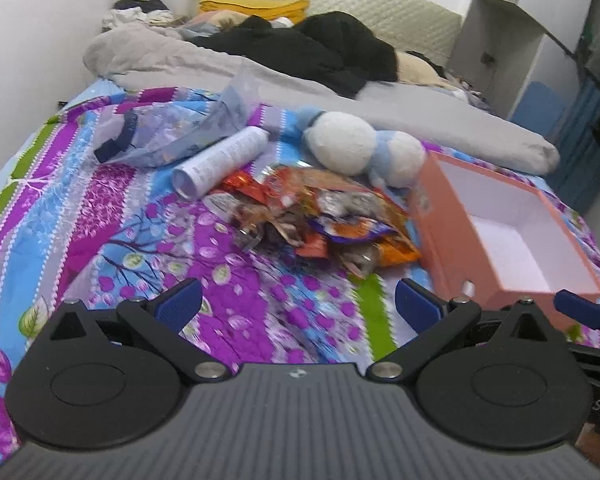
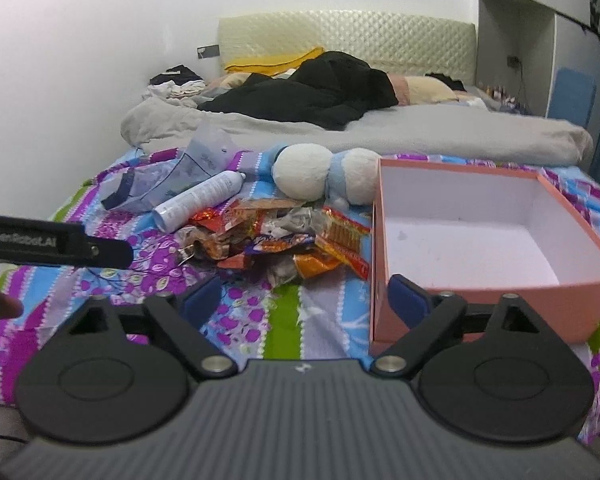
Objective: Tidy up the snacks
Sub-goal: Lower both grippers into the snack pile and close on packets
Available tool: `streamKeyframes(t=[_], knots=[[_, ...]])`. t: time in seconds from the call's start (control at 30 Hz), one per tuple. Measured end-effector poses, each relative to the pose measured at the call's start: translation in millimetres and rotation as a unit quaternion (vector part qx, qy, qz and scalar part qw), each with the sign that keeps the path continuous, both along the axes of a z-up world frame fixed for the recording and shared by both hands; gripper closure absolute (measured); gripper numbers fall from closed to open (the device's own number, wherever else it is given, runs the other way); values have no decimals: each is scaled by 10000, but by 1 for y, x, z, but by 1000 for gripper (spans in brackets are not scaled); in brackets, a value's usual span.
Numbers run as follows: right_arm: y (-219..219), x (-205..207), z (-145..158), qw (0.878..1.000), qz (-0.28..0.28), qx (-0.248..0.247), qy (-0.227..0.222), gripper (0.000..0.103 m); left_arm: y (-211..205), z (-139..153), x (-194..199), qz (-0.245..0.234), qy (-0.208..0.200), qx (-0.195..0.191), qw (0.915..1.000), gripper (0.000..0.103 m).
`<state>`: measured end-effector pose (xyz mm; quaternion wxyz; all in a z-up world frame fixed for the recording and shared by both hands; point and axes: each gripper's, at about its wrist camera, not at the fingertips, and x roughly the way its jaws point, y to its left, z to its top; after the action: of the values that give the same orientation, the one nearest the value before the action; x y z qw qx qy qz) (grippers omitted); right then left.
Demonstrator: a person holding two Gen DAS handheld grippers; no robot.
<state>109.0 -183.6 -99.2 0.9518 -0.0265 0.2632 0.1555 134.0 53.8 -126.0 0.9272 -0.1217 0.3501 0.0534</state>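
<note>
A pile of snack packets [image 1: 320, 216] in orange, red and silver wrappers lies on the patterned bedspread; it also shows in the right wrist view [image 2: 276, 240]. An open pink box [image 1: 500, 240] with a white, empty inside stands just right of the pile, and fills the right of the right wrist view [image 2: 492, 292]. My left gripper [image 1: 298, 306] is open and empty, low over the bedspread short of the pile. My right gripper [image 2: 304, 300] is open and empty, its right finger [image 2: 406, 300] in front of the box's near corner.
A white spray can [image 1: 220, 160] and a clear plastic pouch [image 1: 168, 132] lie left of the pile. A white and blue plush toy [image 1: 364, 146] lies behind it. A grey duvet [image 1: 440, 120] and black clothes [image 1: 320, 52] cover the far bed. The left gripper's body [image 2: 52, 240] shows at left.
</note>
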Motion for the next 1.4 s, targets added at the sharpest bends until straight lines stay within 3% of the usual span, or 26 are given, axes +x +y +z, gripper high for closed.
streamKeyframes(t=[0.07, 0.33, 0.5, 0.57, 0.7, 0.77, 1.03, 1.23, 1.33, 1.4], knots=[[7, 7, -3, 9999, -2, -128, -95, 26, 8, -9, 9, 50, -97, 44, 9999, 0], [33, 37, -35, 9967, 543, -415, -438, 27, 32, -63, 56, 114, -141, -379, 9991, 0], [45, 66, -53, 9941, 482, -778, -579, 28, 34, -84, 82, 81, -238, -517, 9983, 1], [51, 79, -60, 9925, 381, -1012, -572, 50, 34, -89, 91, 68, -278, -465, 9985, 1], [56, 106, -72, 9935, 211, -1070, -329, 56, 43, -99, 112, 98, -280, -425, 9987, 2], [61, 116, -78, 9920, 189, -1206, -313, 68, 50, -105, 123, 151, -249, -457, 9985, 3], [73, 148, -101, 9824, 104, -1832, -358, 69, 63, -128, 159, 263, -34, -409, 9988, 4], [81, 165, -120, 9736, 186, -2253, -320, 69, 62, -144, 179, 195, 123, -334, 9992, 12], [85, 170, -129, 9679, 237, -2473, -388, 70, 62, -153, 186, 299, 228, -336, 9987, 21], [85, 173, -132, 9690, 242, -2434, -349, 81, 62, -156, 188, 344, 206, -337, 9986, 27]])
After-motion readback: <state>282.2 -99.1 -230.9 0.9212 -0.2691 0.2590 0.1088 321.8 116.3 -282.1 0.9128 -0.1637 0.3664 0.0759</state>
